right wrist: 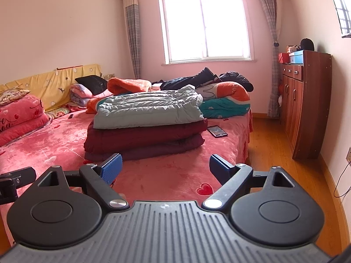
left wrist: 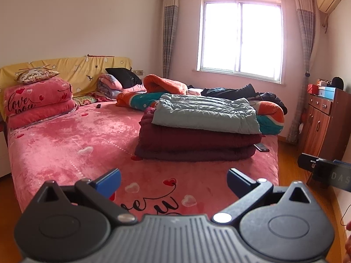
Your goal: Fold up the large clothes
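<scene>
A folded light green padded garment lies on top of a folded dark maroon one, stacked on the pink bed. Dark clothes lie unfolded at the far side near the window. My left gripper is open and empty, held above the bed's near edge, short of the stack. My right gripper is open and empty, also in front of the stack. Part of the right gripper's body shows at the right of the left wrist view.
A phone lies on the bed right of the stack. Orange and teal quilts and pink folded blankets sit further back and left. A wooden cabinet stands by the right wall on the wood floor.
</scene>
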The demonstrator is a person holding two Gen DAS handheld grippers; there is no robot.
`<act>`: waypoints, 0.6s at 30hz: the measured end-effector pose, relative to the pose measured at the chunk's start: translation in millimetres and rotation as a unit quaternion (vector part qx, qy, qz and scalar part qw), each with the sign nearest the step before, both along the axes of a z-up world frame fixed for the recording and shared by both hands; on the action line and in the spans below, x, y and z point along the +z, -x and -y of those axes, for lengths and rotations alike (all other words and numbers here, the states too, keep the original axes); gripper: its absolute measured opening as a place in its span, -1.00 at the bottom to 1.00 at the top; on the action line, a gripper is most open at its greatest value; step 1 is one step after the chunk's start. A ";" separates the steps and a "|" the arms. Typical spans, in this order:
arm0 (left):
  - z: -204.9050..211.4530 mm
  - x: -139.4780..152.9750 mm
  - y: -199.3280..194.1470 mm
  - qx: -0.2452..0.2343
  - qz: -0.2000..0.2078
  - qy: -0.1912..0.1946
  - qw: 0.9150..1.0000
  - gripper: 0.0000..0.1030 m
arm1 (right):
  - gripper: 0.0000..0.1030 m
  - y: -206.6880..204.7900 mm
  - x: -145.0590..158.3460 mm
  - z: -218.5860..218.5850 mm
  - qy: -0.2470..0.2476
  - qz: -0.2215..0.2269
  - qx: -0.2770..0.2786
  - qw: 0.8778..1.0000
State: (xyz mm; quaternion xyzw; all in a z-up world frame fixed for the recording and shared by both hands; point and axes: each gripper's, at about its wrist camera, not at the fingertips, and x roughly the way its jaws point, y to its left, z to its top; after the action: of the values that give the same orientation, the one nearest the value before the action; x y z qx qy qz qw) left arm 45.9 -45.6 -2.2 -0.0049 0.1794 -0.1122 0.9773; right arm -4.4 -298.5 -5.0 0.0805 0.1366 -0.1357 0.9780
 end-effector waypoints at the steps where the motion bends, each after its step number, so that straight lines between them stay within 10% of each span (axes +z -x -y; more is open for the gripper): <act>1: 0.1 -1.1 -0.4 -0.001 -0.001 0.000 1.000 0.98 | 1.00 0.1 -0.1 0.3 -0.002 0.001 0.000 1.000; 18: 1.9 -14.0 -12.0 0.005 -0.023 0.000 1.000 0.98 | 1.00 -5.9 -7.2 6.7 -0.010 -0.005 0.010 1.000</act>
State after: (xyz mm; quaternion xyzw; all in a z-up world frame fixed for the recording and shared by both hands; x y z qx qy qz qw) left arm 57.9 -47.5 -16.2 -0.0081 0.2015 -0.1074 0.9736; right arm 1.5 -305.2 -12.2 0.0886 0.1438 -0.1246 0.9777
